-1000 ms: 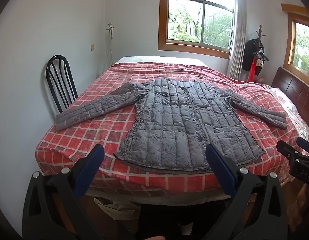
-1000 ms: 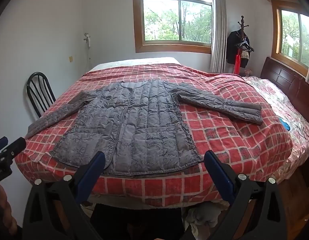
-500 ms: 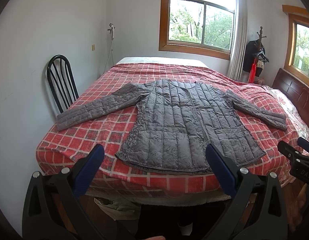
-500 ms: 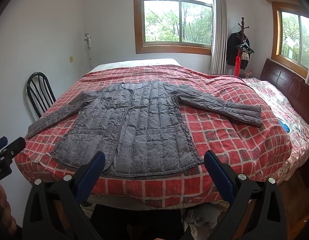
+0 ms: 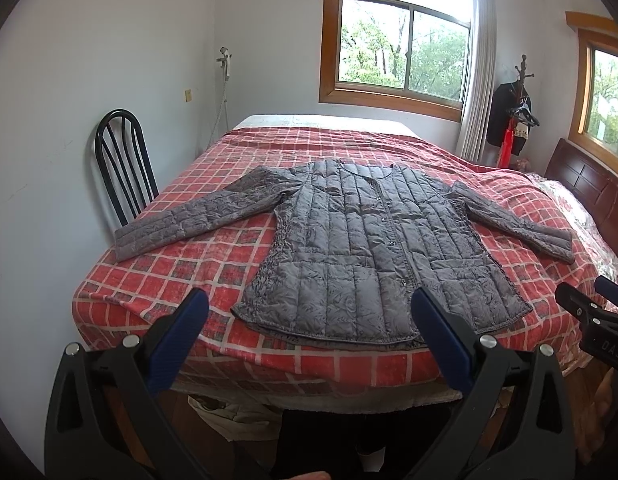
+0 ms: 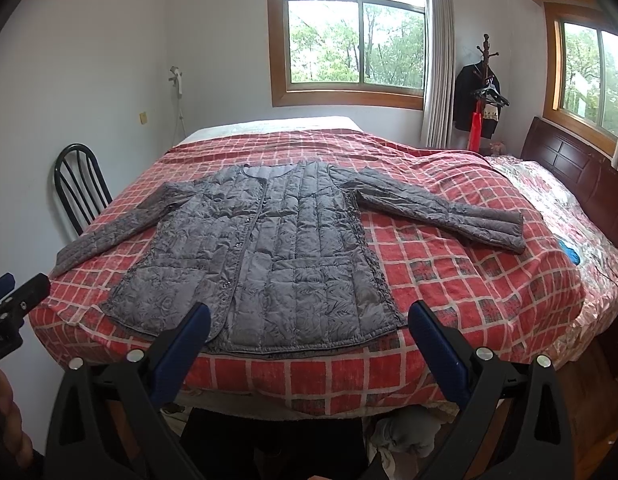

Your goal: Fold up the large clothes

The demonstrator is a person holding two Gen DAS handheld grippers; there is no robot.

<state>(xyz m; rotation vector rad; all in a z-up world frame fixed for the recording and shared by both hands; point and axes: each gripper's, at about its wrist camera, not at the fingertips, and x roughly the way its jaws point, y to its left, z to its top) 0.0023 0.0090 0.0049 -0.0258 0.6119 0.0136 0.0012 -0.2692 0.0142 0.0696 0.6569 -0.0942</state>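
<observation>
One grey quilted jacket (image 5: pixel 373 252) lies flat on the red checked blanket (image 5: pixel 213 264) of the bed, both sleeves spread out, just ahead of the two grippers. The left gripper (image 5: pixel 309 320) and the right gripper (image 6: pixel 309 326) are both wide open, holding nothing, apart from the jacket. One black chair (image 5: pixel 123 164) stands far left.

Daylit bedroom: bed (image 5: pixel 237 264), chair (image 5: pixel 123 168), windows (image 5: pixel 401 52).
</observation>
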